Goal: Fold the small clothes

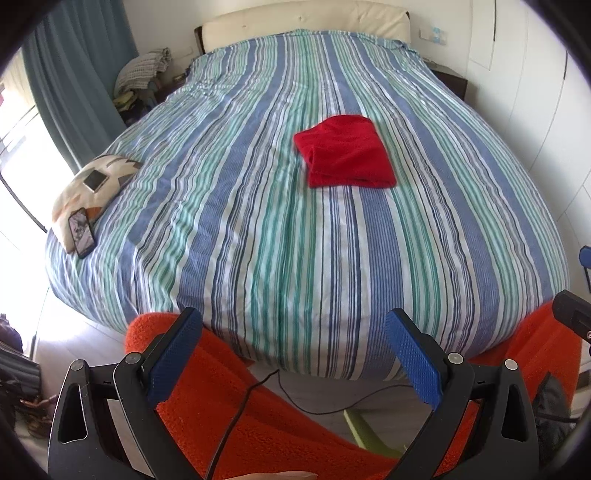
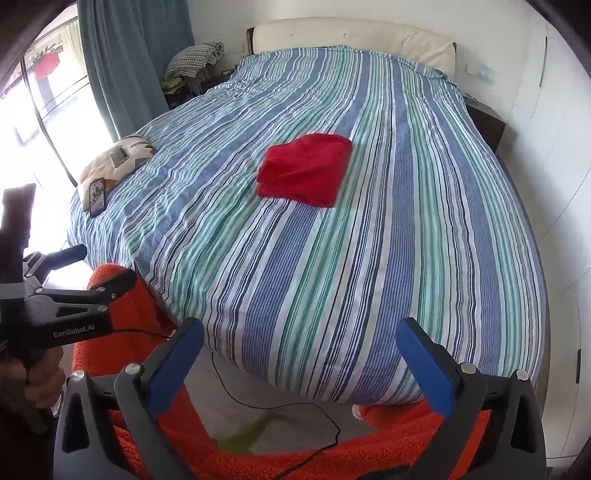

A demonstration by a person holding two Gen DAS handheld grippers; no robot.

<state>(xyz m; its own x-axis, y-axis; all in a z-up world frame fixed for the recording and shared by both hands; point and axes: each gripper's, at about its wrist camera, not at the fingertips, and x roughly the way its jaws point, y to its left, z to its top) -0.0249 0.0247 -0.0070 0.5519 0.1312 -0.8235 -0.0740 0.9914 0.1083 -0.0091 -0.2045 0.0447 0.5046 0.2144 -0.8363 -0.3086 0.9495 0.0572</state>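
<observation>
- The left gripper (image 1: pixel 293 321) has its blue fingers (image 1: pixel 177 354) spread wide with nothing between them; it hangs off the foot of the bed, above orange fabric (image 1: pixel 229 413).
- The right gripper (image 2: pixel 300 332) is likewise wide open and empty, its blue fingers (image 2: pixel 424 365) framing the bed's near corner; the right wrist view also shows the left gripper's black body at the left edge, held in a hand (image 2: pixel 40 376).
- A thin black cable (image 2: pixel 280 410) trails over the floor beneath the bed's foot, in front of the orange fabric.
- The bed (image 1: pixel 258 240) is covered by a blue, green and white striped duvet, fairly smooth.
- The red garment (image 1: pixel 345 151) lies folded into a compact rectangle on the duvet, past mid-bed and a little to the right, well apart from both grippers.
- At the bed's left edge a patterned cushion (image 1: pixel 92 188) carries a small pale device, and a dark phone (image 1: pixel 82 232) leans on its near end.
- Farthest off are a cream headboard (image 1: pixel 306 22), a teal curtain (image 1: pixel 74 74) by the bright window and a heap of checked cloth (image 1: pixel 144 66) beside the bed.
</observation>
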